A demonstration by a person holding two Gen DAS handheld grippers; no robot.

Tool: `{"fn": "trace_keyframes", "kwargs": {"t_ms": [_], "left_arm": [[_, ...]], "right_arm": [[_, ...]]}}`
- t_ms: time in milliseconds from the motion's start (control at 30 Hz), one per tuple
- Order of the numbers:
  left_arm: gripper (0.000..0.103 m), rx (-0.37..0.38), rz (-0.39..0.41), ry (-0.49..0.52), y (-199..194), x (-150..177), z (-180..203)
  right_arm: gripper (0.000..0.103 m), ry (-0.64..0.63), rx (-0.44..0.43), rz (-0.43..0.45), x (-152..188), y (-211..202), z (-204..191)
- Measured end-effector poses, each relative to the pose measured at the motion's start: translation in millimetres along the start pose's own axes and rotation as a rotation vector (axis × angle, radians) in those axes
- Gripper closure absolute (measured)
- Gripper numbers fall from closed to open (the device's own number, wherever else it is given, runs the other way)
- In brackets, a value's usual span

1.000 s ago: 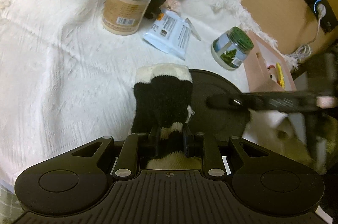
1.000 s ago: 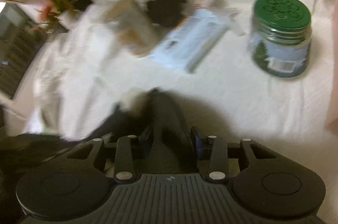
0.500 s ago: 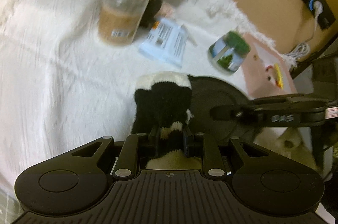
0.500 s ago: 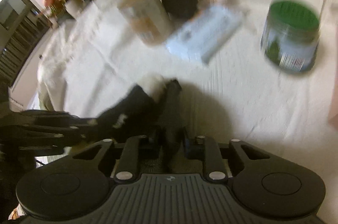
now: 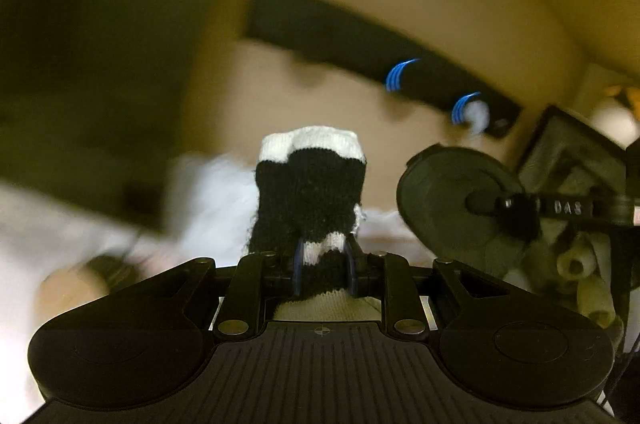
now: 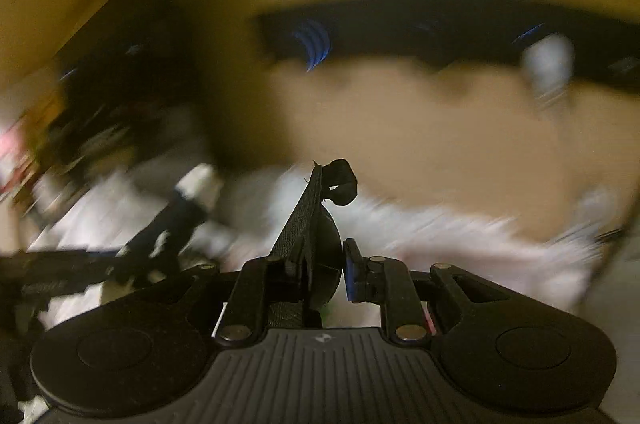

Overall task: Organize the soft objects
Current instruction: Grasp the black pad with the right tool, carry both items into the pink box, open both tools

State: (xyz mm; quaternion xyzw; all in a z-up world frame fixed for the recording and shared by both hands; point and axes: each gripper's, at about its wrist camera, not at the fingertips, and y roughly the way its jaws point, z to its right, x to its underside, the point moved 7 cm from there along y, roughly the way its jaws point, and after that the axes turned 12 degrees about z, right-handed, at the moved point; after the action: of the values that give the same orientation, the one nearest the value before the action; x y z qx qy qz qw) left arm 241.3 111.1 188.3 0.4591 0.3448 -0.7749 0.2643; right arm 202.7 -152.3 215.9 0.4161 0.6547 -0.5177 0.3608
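My left gripper [image 5: 322,266] is shut on a black-and-white knitted sock [image 5: 310,199], which stands up between the fingers, lifted off the bed. My right gripper [image 6: 320,268] is shut on a flat black round pouch with a strap [image 6: 310,220], seen edge-on. The pouch also shows in the left wrist view [image 5: 452,199] as a dark disc just right of the sock. The sock in the other gripper shows blurred at the left of the right wrist view [image 6: 176,220].
Both views are blurred by motion. A white bedspread [image 6: 440,228] lies below. A tan wall with a black strip carrying blue-lit rings [image 5: 400,75] is ahead. A dark basket with pale soft things [image 5: 576,264] is at the right.
Both grippers have lifted and tilted up from the bed with the sock and the pouch. The jars and packet have left view; the wall now fills the frames.
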Motion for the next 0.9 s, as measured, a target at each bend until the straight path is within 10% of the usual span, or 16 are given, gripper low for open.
{"fn": "trace_keyframes", "kwargs": {"t_ms": [333,500,900], "left_arm": [[0.068,0.277,-0.104,-0.138,156.6,26.7,98.5],[0.068,0.130,-0.309,-0.033,240.7,123.5,105.7],[0.068,0.133,-0.239,-0.107,164.9,119.5,72.6]], "right_arm": [[0.085,0.041,0.352,0.094,-24.2,-38.0,96.2],[0.085,0.071,0.432,0.017,12.7,-24.2,128.6],[0.085,0.292,0.287,-0.056,60.1,35.0,134.3]]}}
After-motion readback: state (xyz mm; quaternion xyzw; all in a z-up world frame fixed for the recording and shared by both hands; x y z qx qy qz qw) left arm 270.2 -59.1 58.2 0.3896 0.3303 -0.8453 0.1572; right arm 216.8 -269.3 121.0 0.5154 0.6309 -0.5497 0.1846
